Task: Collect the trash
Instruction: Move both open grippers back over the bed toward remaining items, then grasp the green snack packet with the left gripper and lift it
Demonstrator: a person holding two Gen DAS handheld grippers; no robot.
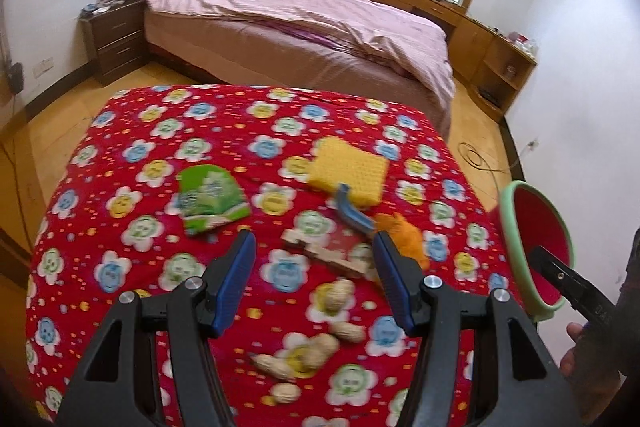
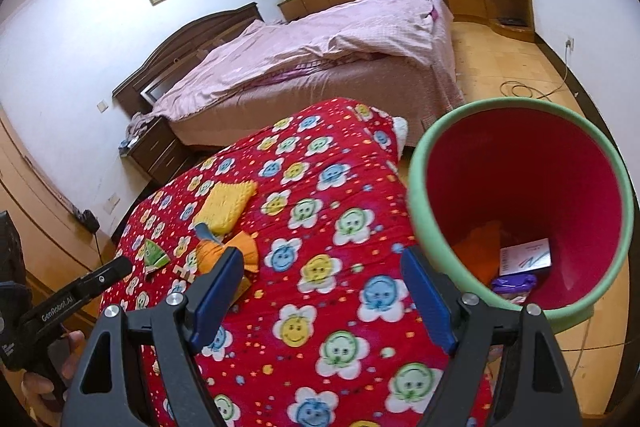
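Trash lies on the red flowered cloth [image 1: 120, 147]: a green wrapper [image 1: 212, 201], a flat red and cream wrapper [image 1: 328, 247], orange peel [image 1: 404, 239] and several peanuts [image 1: 336, 295]. A yellow brush [image 1: 352, 171] with a blue handle lies behind them. My left gripper [image 1: 314, 241] is open just above the flat wrapper, gripping nothing. At the table's right edge is a red bin with a green rim [image 2: 416, 195], with paper and wrappers inside. My right gripper [image 2: 322, 255] is open over the cloth. Its right finger is beside the bin's rim; I cannot tell whether they touch.
A bed [image 1: 300, 27] with pink covers stands beyond the table, with a dark nightstand [image 1: 112, 39] to its left. Wooden cabinets [image 1: 480, 39] run along the far right wall. A cable [image 1: 480, 159] lies coiled on the wood floor by the bin.
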